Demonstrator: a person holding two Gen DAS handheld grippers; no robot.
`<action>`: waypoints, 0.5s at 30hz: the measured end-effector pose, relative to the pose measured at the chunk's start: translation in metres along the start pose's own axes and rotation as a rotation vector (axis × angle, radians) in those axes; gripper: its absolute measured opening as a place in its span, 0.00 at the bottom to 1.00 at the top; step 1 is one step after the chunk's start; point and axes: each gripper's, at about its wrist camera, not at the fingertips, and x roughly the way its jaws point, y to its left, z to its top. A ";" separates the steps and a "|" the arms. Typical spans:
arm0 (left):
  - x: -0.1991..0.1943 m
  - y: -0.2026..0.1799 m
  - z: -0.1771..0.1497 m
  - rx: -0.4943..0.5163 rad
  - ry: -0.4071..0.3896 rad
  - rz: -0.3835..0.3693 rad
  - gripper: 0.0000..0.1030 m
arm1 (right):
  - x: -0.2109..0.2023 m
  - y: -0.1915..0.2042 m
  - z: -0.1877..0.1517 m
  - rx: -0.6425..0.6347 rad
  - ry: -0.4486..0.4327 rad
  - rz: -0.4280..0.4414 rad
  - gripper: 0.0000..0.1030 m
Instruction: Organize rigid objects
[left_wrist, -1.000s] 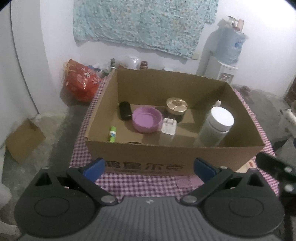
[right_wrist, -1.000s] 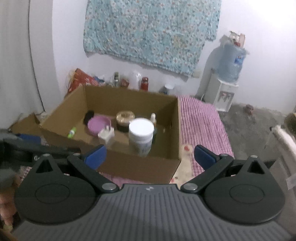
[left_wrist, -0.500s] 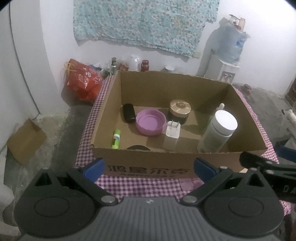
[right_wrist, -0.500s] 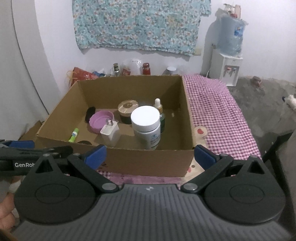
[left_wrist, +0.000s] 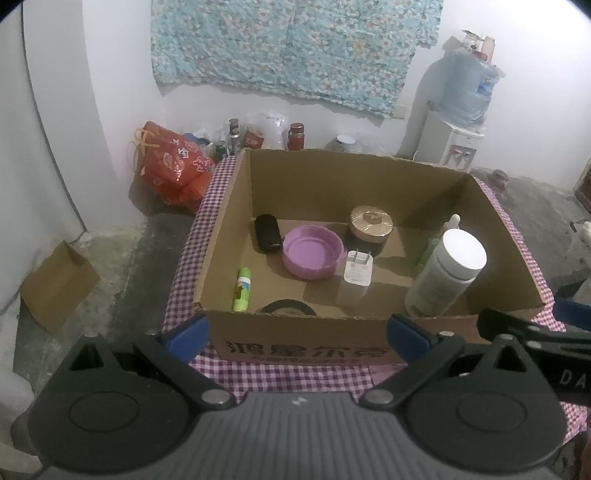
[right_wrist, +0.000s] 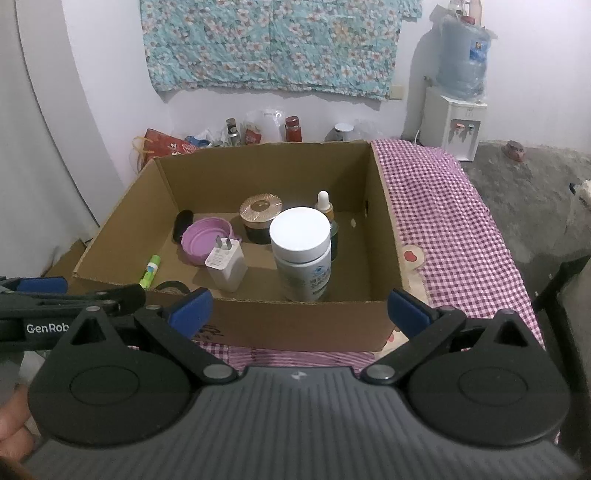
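Note:
An open cardboard box (left_wrist: 369, 177) (right_wrist: 384, 240) stands on a checkered cloth. Inside are a white-capped bottle (left_wrist: 445, 275) (right_wrist: 301, 254), a white charger plug (left_wrist: 355, 275) (right_wrist: 225, 264), a purple lid (left_wrist: 312, 251) (right_wrist: 205, 238), a gold-lidded jar (left_wrist: 370, 227) (right_wrist: 260, 218), a black case (left_wrist: 266, 233), a green tube (left_wrist: 242, 283) (right_wrist: 149, 271), a dropper bottle (right_wrist: 325, 210) and a black tape roll (left_wrist: 288, 307). My left gripper (left_wrist: 297, 334) is open and empty before the box's near wall. My right gripper (right_wrist: 299, 308) is open and empty, also before the near wall.
The checkered cloth (right_wrist: 443, 221) extends right of the box. A water dispenser (right_wrist: 456, 110) stands at the back right. A red bag (left_wrist: 170, 162) and jars (left_wrist: 295, 134) sit by the wall. A small cardboard piece (left_wrist: 55, 284) lies on the floor at left.
Both grippers have risen and now look down into the box more steeply; the right one swung left to face the box. Both stayed open and empty. The box contents have not moved.

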 end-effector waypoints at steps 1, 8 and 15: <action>0.000 0.000 0.000 0.000 0.000 0.001 1.00 | 0.001 0.000 0.000 0.004 0.004 0.002 0.99; 0.001 0.002 0.001 -0.003 0.004 0.000 0.99 | 0.005 0.000 0.000 0.014 0.018 0.003 0.99; 0.003 0.001 0.000 0.002 0.008 0.002 0.99 | 0.009 -0.001 0.000 0.024 0.033 0.001 0.99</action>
